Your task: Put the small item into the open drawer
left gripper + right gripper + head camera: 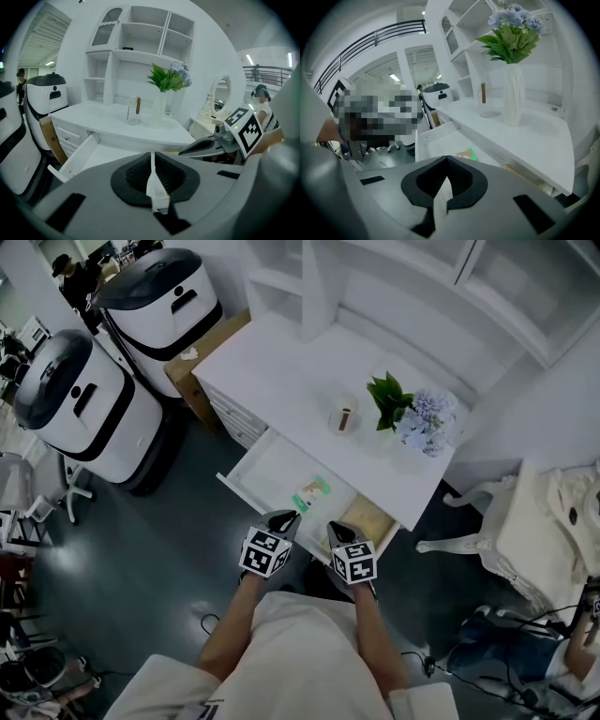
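With the left tool [286, 518] and right tool [338, 530] both pressed together and empty, and the small item [312, 491] lying just ahead inside the open drawer [272, 470], a careless forward nudge could slam that drawer and jolt the item.

Two grippers [286, 517] [337, 530], two white machines [161, 298] [82, 407], one drawer [244, 468], one packet [311, 491], one vase [410, 448]

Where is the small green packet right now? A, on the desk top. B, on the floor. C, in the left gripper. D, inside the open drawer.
D: the packet lies flat on the bottom of the open drawer.
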A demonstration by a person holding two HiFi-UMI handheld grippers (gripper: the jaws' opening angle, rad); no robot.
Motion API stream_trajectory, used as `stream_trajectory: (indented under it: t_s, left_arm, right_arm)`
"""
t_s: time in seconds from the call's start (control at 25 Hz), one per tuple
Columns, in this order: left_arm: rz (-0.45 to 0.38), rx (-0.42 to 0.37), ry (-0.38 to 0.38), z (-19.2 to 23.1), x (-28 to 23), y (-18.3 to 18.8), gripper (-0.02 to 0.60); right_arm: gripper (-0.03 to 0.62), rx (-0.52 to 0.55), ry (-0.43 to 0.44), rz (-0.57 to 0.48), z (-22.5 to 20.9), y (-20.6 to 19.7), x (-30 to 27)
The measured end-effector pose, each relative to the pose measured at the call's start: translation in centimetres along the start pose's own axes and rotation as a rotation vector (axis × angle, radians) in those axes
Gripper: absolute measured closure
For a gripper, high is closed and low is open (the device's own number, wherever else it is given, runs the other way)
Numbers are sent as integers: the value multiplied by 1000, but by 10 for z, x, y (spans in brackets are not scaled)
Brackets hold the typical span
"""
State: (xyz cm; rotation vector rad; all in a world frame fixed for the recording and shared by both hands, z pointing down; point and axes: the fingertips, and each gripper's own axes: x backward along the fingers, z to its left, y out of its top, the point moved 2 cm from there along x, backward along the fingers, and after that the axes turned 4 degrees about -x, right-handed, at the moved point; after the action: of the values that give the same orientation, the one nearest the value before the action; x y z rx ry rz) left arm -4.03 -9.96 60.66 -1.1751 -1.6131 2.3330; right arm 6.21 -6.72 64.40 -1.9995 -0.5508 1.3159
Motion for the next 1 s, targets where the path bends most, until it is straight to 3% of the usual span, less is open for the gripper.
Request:
stream_trajectory:
  t_s: [0.08, 0.32, 0.52, 1.0]
  left_arm:
    - [1, 10, -1, 0, 0, -2, 565]
    - [27, 17, 17, -1, 0, -9, 567]
    - [15, 103, 2, -5, 0, -12, 568]
    - [51, 63, -3, -1, 7, -24, 566]
  right_arm:
    - [569, -2, -1, 0, -2, 0, 1]
    - [569, -37, 2, -9, -6, -3, 3]
    - [569, -57, 4, -6, -8, -8, 5]
    - [569, -102, 35, -11, 2, -9, 0]
